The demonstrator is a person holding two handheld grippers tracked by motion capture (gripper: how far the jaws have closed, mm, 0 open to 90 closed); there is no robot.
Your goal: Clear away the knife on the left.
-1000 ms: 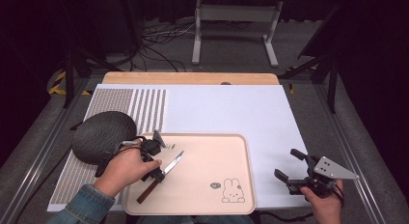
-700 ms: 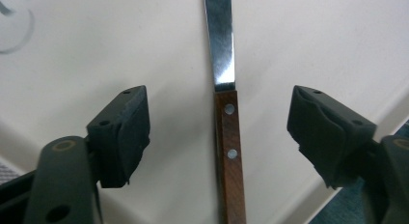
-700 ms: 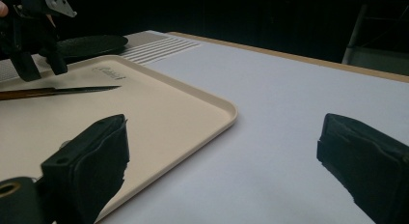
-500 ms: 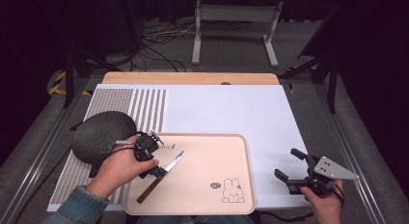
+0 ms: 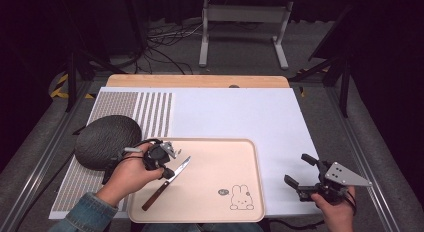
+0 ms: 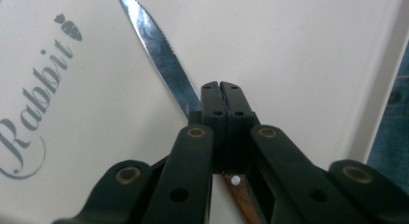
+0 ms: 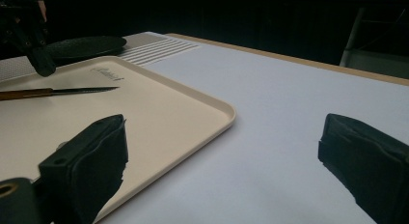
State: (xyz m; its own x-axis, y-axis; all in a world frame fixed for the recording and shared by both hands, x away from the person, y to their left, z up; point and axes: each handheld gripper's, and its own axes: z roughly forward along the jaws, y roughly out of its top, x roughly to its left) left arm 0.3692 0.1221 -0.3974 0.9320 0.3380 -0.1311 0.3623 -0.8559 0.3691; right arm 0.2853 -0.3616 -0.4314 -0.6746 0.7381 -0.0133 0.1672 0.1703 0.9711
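A serrated knife (image 5: 168, 181) with a wooden handle lies flat on the cream rabbit tray (image 5: 220, 157), blade toward the back right. My left gripper (image 5: 168, 171) hovers just over the knife's middle. Its jaws have just been closing, and in the left gripper view the left gripper (image 6: 223, 89) has pads pressed together with nothing between them, the knife (image 6: 154, 50) passing beneath. My right gripper (image 5: 298, 169) rests open on the white board right of the tray. In the right gripper view, the right gripper (image 7: 222, 151) is wide apart and empty, with the knife (image 7: 72, 91) far off.
A dark round woven object (image 5: 106, 140) sits left of the tray on the perforated white mat (image 5: 150, 112). The wooden table edge (image 5: 200, 81) runs along the back. A metal stand (image 5: 245, 22) stands on the floor beyond.
The left gripper's jaws went from apart to shut over the knife, and the hand shifted slightly. The knife and the right gripper kept their places.
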